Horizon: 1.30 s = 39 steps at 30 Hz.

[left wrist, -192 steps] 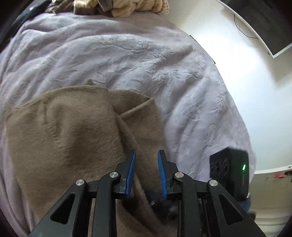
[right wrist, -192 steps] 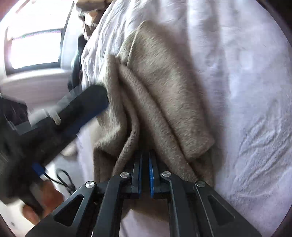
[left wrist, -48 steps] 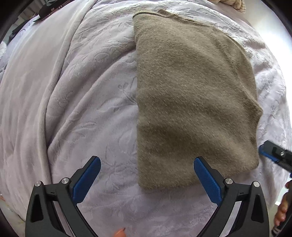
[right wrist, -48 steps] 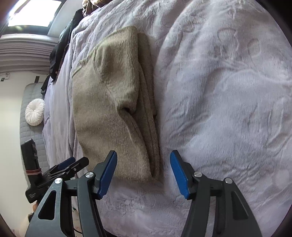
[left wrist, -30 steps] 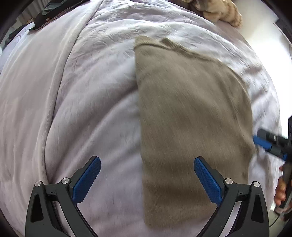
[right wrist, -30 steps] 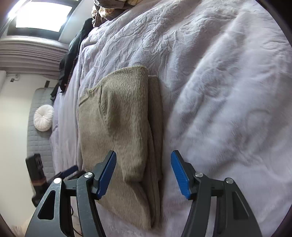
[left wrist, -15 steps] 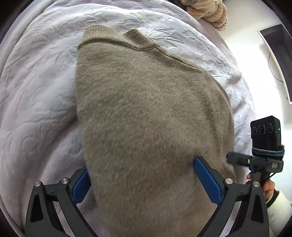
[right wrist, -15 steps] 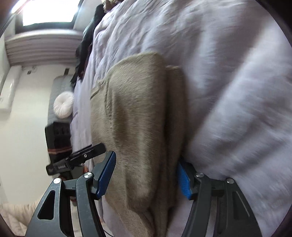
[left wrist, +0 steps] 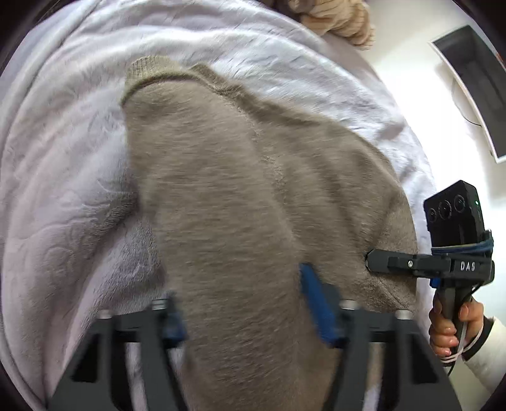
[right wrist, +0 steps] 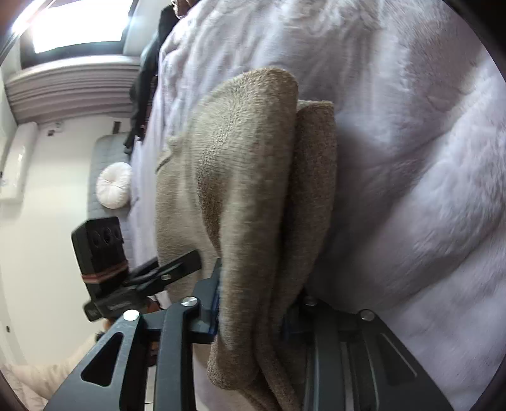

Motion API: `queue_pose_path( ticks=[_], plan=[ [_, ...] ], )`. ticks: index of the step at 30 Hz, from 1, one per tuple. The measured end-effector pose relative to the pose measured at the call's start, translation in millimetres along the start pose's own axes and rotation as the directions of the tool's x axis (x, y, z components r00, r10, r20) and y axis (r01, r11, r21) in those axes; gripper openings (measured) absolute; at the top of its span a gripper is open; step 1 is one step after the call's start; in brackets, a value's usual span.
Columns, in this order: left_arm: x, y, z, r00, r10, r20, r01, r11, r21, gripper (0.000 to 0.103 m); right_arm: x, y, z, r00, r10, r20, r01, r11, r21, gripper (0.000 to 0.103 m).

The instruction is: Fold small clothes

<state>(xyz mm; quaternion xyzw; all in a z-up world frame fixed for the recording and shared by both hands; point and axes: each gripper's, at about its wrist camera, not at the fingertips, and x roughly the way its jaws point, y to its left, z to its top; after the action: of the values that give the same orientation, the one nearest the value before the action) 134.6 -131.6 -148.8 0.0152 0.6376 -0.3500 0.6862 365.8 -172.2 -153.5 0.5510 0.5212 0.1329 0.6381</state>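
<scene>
A folded taupe knit sweater (left wrist: 246,202) lies on the lilac bedspread (left wrist: 57,196). My left gripper (left wrist: 243,303) straddles its near edge, its blue pads closing on a thick bunch of the cloth. My right gripper (right wrist: 253,313) grips the sweater's (right wrist: 249,177) other near corner, with the folded layers squeezed between its jaws. In the left wrist view the right gripper (left wrist: 370,264) pokes into the sweater's right edge. In the right wrist view the left gripper (right wrist: 189,262) shows at the sweater's left edge.
A beige knit garment (left wrist: 341,22) lies at the bed's far end. A dark garment (right wrist: 145,79) hangs off the bed's left side, near a round white cushion (right wrist: 114,185) on a grey seat. A white wall and dark screen (left wrist: 471,82) are to the right.
Both grippers moved in from above the folded sweater to its near edge. Their wide-open jaws have narrowed onto the cloth, and the edge now bunches up between them.
</scene>
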Motion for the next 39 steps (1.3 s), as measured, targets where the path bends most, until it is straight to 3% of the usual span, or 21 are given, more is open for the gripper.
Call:
queue_pose_path(
  ticks=[10,18,24,33,35,39],
  plan=[
    [-50,-10,-11,0.997,-0.052,0.06,0.053,0.998,-0.015,0.048,-13,28,-35,0.976,0.209,0.056,-0.214,0.969,0.126,0.029],
    [-53,-7,-16,0.995,-0.064,0.073,0.065,0.998,-0.002,0.048,-23,60,-79,0.959,0.278,0.054,-0.283,0.948,0.144,0.029],
    [-77,0,-54,0.996,-0.075,0.05,0.075,0.997,-0.013,0.048,-8,83,-129,0.952,0.302,0.047,-0.306,0.938,0.164,0.029],
    [-90,33,-124,0.999,-0.037,-0.016,0.037,0.999,-0.03,0.048,41,94,-199,0.959,0.282,-0.002,-0.276,0.939,0.205,0.029],
    [-80,39,-134,1.0,-0.002,-0.031,0.002,1.0,-0.012,0.048,52,92,-204,0.972,0.236,-0.014,-0.229,0.954,0.196,0.029],
    [-46,52,-148,0.996,0.057,-0.064,-0.06,0.997,-0.042,0.048,76,88,-203,0.996,0.063,-0.058,-0.056,0.992,0.113,0.029]
  ],
)
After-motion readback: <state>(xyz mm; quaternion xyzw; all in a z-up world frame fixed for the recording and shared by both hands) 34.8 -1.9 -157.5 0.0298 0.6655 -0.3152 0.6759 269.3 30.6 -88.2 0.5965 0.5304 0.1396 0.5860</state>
